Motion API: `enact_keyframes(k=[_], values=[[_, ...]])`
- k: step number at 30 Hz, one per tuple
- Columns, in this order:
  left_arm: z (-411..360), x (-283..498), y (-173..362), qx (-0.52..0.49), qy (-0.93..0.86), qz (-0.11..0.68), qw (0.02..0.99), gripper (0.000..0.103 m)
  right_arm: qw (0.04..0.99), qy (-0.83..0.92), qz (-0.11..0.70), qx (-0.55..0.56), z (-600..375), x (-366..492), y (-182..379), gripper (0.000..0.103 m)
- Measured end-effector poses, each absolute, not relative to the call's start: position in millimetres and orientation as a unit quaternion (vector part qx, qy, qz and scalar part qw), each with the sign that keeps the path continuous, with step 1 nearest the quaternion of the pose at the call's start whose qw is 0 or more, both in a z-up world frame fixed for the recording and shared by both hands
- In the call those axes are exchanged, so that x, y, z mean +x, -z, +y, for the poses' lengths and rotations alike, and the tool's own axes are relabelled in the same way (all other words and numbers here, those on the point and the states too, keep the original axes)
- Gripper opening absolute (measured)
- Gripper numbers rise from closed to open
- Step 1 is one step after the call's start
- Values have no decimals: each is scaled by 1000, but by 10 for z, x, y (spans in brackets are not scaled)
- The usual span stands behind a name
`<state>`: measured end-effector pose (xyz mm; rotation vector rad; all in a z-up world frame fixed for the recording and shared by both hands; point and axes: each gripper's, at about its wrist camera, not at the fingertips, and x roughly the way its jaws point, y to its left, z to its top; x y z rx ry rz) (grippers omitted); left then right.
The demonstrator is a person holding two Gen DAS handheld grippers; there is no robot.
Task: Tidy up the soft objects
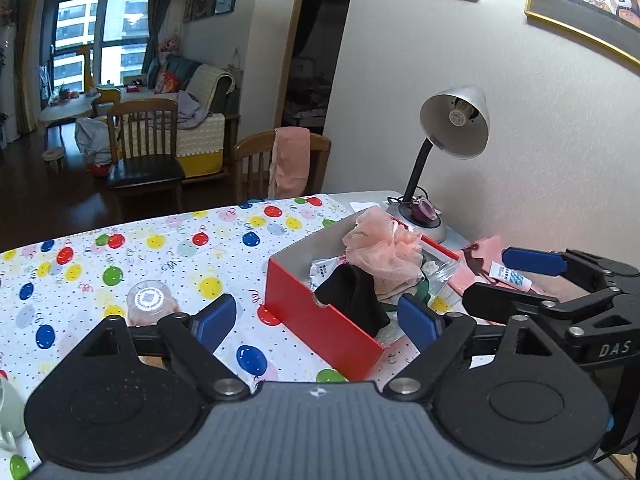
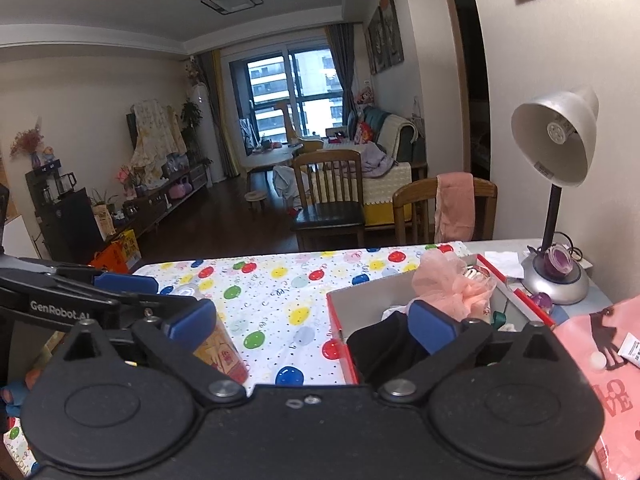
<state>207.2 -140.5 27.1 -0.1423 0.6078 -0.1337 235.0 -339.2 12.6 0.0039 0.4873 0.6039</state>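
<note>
Balloon tablecloth [image 1: 160, 256], red box [image 1: 320, 320] contents jumbled, perhaps cloths

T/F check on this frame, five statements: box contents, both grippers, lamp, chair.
1. The pink mesh pouf lies in the red box. True.
2. The left gripper is shut on the black cloth. False: its jaws are open and hold nothing.
3. The right gripper is open. True.
4. The desk lamp lies tipped over. False: it stands upright.
5. A pink towel hangs over a chair back. True.
</note>
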Motion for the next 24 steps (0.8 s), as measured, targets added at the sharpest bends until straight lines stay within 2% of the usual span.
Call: enact_keyframes(k=[1, 3, 24], values=[[-1412, 2047, -271, -70, 63, 297, 950, 99, 926, -296, 235, 2, -3396, 2323, -130, 103], [-1420, 1988, -274, -75, 60, 291, 952, 103, 926, -300, 227, -6, -3394, 2265, -147, 103], [-1529, 1718, -376, -74, 6, 252, 965, 103, 921, -329, 209, -18, -3447, 2126, -126, 103]])
